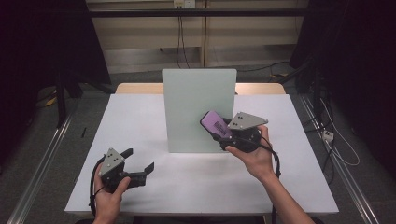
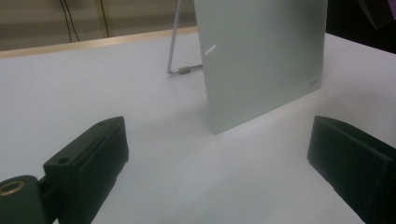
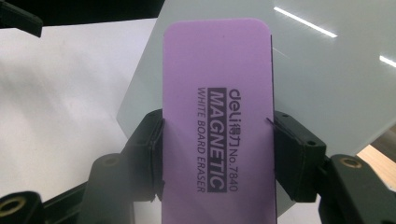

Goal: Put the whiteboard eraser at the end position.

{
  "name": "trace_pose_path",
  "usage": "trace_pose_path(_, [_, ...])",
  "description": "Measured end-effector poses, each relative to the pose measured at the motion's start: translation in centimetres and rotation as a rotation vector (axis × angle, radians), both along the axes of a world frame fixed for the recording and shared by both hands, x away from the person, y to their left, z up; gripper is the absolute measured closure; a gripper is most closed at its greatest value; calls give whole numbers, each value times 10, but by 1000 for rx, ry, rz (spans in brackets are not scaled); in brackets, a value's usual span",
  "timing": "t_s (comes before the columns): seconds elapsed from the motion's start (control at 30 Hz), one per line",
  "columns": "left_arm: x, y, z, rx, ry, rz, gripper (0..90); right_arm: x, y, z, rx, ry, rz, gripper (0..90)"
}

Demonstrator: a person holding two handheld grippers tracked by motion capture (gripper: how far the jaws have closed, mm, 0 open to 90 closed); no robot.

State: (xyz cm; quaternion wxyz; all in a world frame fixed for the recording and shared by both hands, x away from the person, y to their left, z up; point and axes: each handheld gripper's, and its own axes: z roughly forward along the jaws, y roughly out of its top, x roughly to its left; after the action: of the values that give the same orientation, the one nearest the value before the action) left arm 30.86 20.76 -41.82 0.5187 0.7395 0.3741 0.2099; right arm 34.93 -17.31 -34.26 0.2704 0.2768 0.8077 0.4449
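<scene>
A purple magnetic whiteboard eraser (image 1: 215,123) (image 3: 217,116) is clamped between the jaws of my right gripper (image 1: 223,135) (image 3: 217,154), held up against the right part of a pale upright glass board (image 1: 199,109) (image 3: 327,79). The board stands mid-table on a wire stand (image 2: 180,56). My left gripper (image 1: 138,162) (image 2: 215,172) rests low at the front left of the table, open, nothing between its jaws, pointed toward the board (image 2: 261,60).
The white tabletop (image 1: 140,121) has a wooden edge (image 1: 135,87) at the back. Dark curtains and cables (image 1: 336,135) flank the table on the floor at both sides.
</scene>
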Motion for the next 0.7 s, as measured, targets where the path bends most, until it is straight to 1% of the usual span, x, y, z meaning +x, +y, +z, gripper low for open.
trace_pose_path(0.13, [0, 1, 0, 1, 1, 2, 52, -2, -2, 0, -1, 16, 17, 418])
trace_pose_path(0.2, [0, 0, 0, -6, 3, 7, 51, -3, -2, -2, -17, 30, 30, 418])
trace_pose_path(0.23, [0, 0, 0, -7, 4, 9, 51, -4, -2, -3, -22, 29, 31, 418])
trace_pose_path(0.33, [0, 1, 0, 2, 4, 0, 51, -5, -1, -6, -43, 39, 48, 418])
trace_pose_path(0.47, [0, 0, 0, 2, 2, -2, 52, -7, 5, -9, -83, 57, 103, 418])
trace_pose_path(0.53, [0, 1, 0, 1, 3, -1, 51, -7, 9, -13, -101, 80, 148, 417])
trace_pose_path(0.6, [0, 1, 0, -1, 5, 4, 52, -7, 12, -17, -122, 101, 177, 417])
trace_pose_path(0.7, [0, 1, 0, -2, 4, 3, 51, -5, 15, -23, -138, 135, 207, 417])
